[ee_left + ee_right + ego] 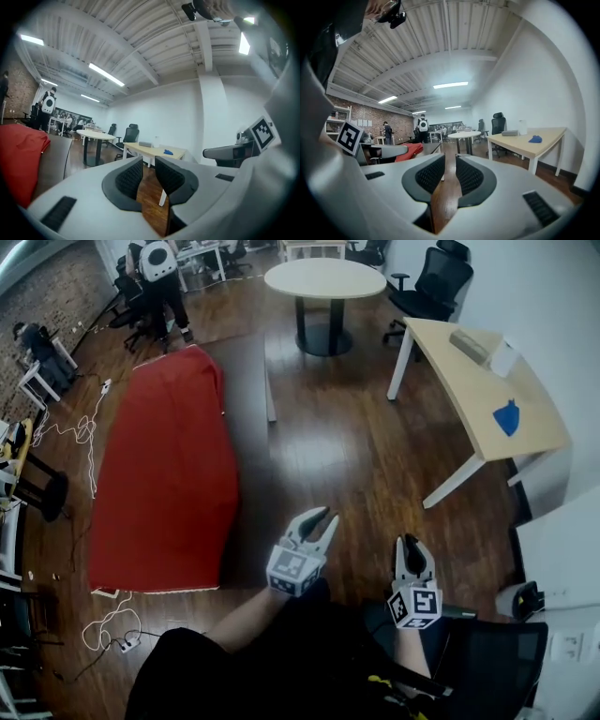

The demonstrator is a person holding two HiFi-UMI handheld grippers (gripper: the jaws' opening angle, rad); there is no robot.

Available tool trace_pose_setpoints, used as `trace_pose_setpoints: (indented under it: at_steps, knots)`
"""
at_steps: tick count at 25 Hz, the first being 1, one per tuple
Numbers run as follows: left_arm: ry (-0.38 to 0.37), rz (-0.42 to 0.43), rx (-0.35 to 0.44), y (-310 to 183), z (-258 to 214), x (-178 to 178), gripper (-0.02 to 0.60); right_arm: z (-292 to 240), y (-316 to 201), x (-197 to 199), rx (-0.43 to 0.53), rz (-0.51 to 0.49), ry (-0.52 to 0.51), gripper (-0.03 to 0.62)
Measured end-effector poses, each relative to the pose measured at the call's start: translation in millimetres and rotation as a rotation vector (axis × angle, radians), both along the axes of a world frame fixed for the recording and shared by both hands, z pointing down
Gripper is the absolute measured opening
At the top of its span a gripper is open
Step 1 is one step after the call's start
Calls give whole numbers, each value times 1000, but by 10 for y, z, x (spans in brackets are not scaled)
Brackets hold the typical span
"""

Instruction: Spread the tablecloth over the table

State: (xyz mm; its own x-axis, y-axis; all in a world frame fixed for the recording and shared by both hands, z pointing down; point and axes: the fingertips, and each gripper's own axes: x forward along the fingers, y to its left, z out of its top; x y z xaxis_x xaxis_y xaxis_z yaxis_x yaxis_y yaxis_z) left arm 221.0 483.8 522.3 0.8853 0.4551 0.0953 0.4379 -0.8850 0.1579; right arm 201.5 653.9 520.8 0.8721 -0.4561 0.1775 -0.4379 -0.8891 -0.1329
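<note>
A red tablecloth lies over the left part of a long dark table; the table's right strip is bare. The cloth also shows at the left edge of the left gripper view and far off in the right gripper view. My left gripper is held close to the body, right of the table's near end, slightly open with nothing between its jaws. My right gripper hangs beside it over the wooden floor, its jaws a narrow gap apart and empty.
A round white table stands at the back, a light wooden desk with a blue object at the right, and a black office chair behind it. White cables trail on the floor left of the table. A person stands far back.
</note>
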Motion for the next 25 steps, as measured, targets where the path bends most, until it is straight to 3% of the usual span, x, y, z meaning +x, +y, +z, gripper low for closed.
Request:
trace_pose_setpoints:
  at_steps: [5, 9, 13, 18, 21, 25]
  knots:
    - [22, -136, -91, -293, -124, 902, 83, -302, -92, 960, -36, -111, 3, 78]
    - [38, -275, -128, -957, -336, 1257, 83, -621, -680, 1601, -34, -237, 28, 78]
    - [18, -428, -137, -1596, -253, 1230, 83, -571, -1462, 1994, -57, -415, -4, 78]
    - [-40, -691, -169, -2322, 170, 953, 83, -252, -2488, 2276, -85, -679, -39, 78]
    - [-98, -816, -148, -2612, 337, 844, 83, -112, -3087, 2466, -72, -816, -67, 78]
    - [-142, -976, -107, -2854, 504, 950, 83, 68, -3773, 2864, -49, -980, -89, 78]
